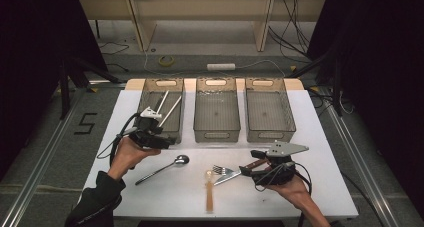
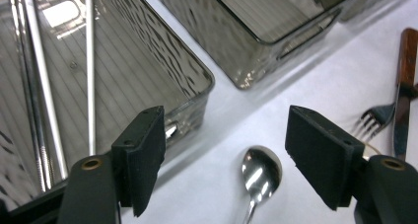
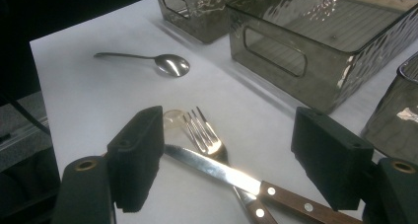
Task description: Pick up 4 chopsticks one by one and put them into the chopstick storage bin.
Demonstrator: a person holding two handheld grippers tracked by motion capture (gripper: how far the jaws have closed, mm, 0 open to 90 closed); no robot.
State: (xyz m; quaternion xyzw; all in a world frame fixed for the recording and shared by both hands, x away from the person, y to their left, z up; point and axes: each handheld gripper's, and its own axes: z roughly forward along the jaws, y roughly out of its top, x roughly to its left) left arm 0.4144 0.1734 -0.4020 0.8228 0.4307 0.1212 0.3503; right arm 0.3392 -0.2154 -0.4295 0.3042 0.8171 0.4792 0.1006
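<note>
Steel spoon (image 2: 260,172) lies on the white table (image 1: 165,194) just ahead of the left gripper (image 2: 224,160), jaws apart and empty, handle trailing back toward the person.

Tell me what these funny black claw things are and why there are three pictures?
A person sits at a white table and holds a squeezing tool, called a gripper, in each hand: the left gripper and the right gripper. One camera looks down from above. The other two ride on the grippers, so you see their black jaws up close. On the table lie a spoon, a fork, a knife, a wooden spoon and three clear bins. The left bin has chopsticks in it. Both grippers are open, holding nothing.
</note>
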